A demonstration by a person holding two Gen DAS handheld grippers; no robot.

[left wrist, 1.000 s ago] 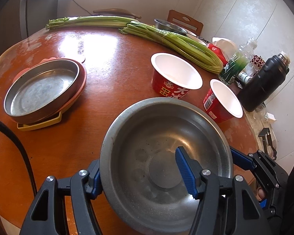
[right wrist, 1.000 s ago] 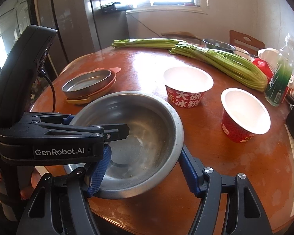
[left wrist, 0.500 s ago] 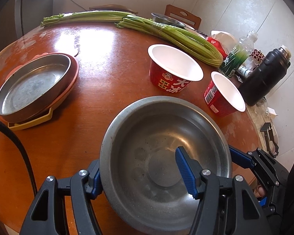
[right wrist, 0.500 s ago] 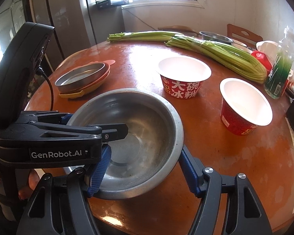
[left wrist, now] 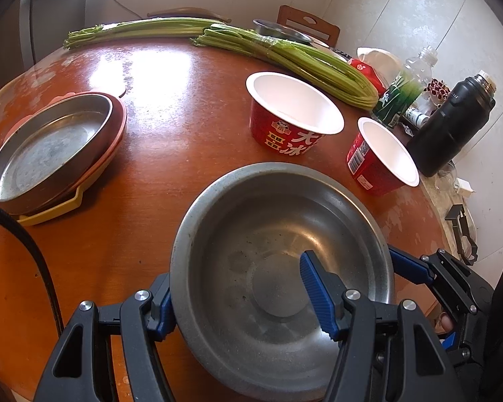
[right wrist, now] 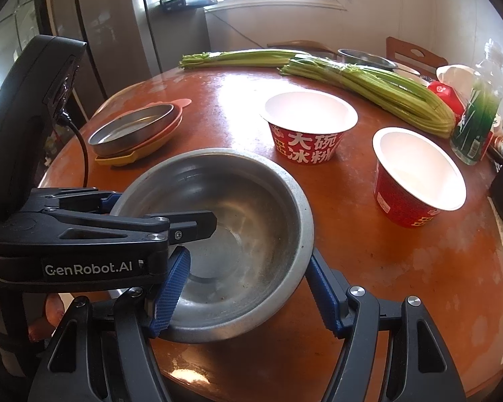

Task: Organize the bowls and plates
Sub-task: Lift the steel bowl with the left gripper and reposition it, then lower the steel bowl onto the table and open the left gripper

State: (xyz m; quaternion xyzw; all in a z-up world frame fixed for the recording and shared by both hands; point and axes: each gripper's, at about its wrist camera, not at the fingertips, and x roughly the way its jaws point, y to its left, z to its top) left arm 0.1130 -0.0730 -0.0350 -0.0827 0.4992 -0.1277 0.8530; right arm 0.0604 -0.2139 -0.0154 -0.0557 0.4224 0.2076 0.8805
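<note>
A large steel bowl [left wrist: 271,268] [right wrist: 238,221] is held above the near edge of the round wooden table. My left gripper [left wrist: 238,298] is shut on its rim, one finger outside and one inside. My right gripper [right wrist: 248,288] is shut on the opposite rim the same way. A shallow steel plate [left wrist: 47,144] [right wrist: 134,127] sits stacked on an orange plate and a yellow one at the left. Two red paper bowls stand to the right, one wide [left wrist: 293,114] [right wrist: 310,125] and one smaller [left wrist: 384,157] [right wrist: 417,174].
Two long bundles of celery [left wrist: 285,57] [right wrist: 369,83] lie across the far side. Another steel bowl [left wrist: 281,31] sits behind them. A green-labelled bottle [left wrist: 402,90] [right wrist: 479,117], a black flask [left wrist: 452,127] and small items crowd the right edge. A fridge [right wrist: 110,33] stands beyond the table.
Both grippers and the steel bowl have shifted together; the plate stack and paper bowls sit a little differently in view. The grips on the bowl are unchanged.
</note>
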